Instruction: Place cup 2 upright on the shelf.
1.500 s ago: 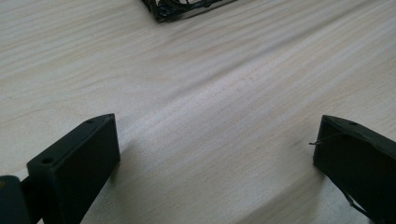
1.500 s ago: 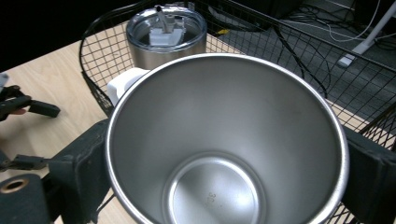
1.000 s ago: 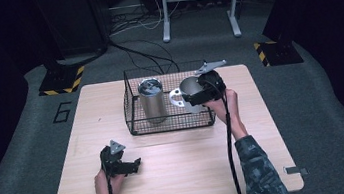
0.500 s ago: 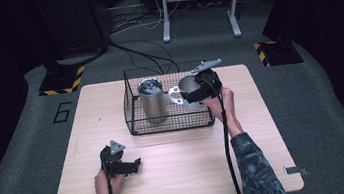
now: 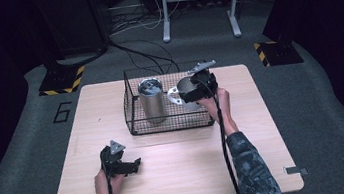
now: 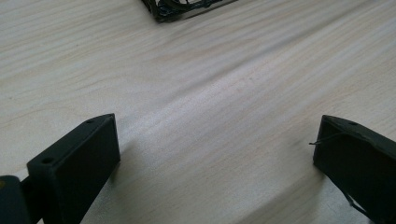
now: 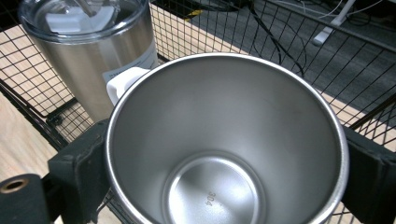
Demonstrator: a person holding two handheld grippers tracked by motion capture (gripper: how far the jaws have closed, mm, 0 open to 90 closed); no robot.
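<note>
Black wire mesh basket [image 5: 135,119] at the far middle of the pale wooden table [image 5: 256,141]. Inside it, left: tall lidded stainless steel tumbler [image 5: 152,99], upright. Inside it, right: open stainless steel mug with white handle [image 7: 224,140] — clamped across its body by the right gripper [image 5: 198,86], jaws closed on both sides. Left gripper [image 5: 118,160]: jaws spread wide, holding nothing, resting on the table near the basket's front. Handling advice — keep the mug level, clear of the tumbler and the wire rim.

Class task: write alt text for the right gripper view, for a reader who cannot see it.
An open, empty steel cup sits clamped between the right gripper's two black jaws, over a black wire basket. Behind it in the basket stands a steel tumbler with a clear lid.
</note>
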